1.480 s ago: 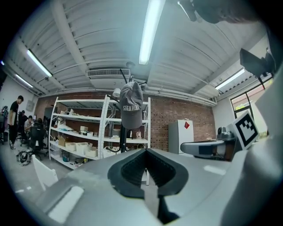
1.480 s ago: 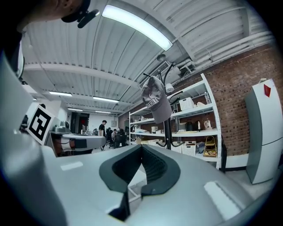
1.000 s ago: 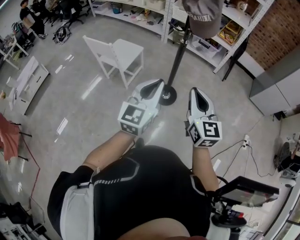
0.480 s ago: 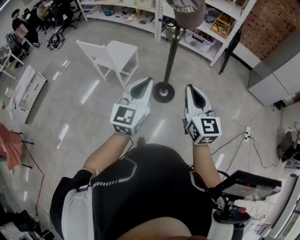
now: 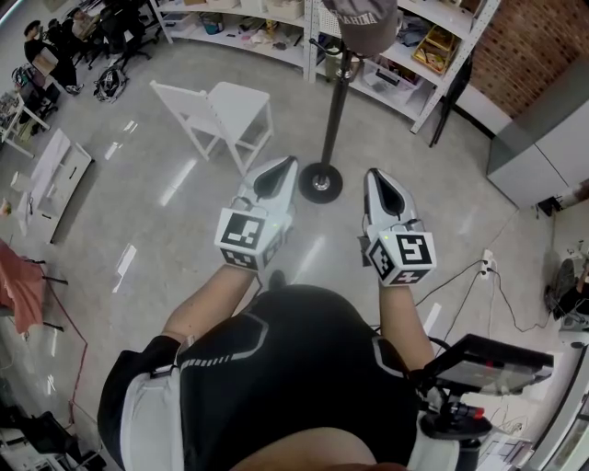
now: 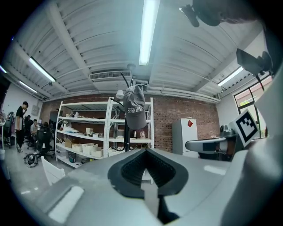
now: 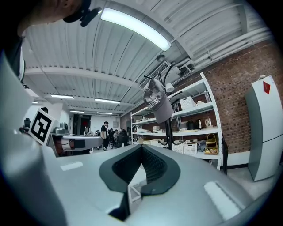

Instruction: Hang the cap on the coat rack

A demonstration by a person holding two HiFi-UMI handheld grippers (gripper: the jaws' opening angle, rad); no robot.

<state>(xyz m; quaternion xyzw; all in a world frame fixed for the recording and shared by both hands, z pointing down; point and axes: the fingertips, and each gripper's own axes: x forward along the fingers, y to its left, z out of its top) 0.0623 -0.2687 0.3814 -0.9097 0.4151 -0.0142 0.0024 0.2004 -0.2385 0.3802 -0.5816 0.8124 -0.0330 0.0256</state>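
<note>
One cap (image 5: pixel 365 20) and one coat rack (image 5: pixel 331 115), both at 12 o'clock (counted in the head view). Two grippers: left gripper (image 5: pixel 282 166), right gripper (image 5: pixel 380 177). One white chair (image 5: pixel 241 103) at 11 o'clock. One grey cabinet (image 5: pixel 543 152) at 2 o'clock. One red cloth (image 5: pixel 17 281) at 9 o'clock.

Left gripper (image 6: pixel 147 155) jaws pressed together with nothing between, and beyond them the grey cap (image 6: pixel 134 109) hangs atop the coat rack (image 6: pixel 126 137), shelving (image 6: pixel 84 132) and brick wall (image 6: pixel 166 128) behind.

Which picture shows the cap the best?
The left gripper view: the cap hangs whole on the coat rack, lettering facing us. The right gripper view shows it tilted; the head view cuts it off.
</note>
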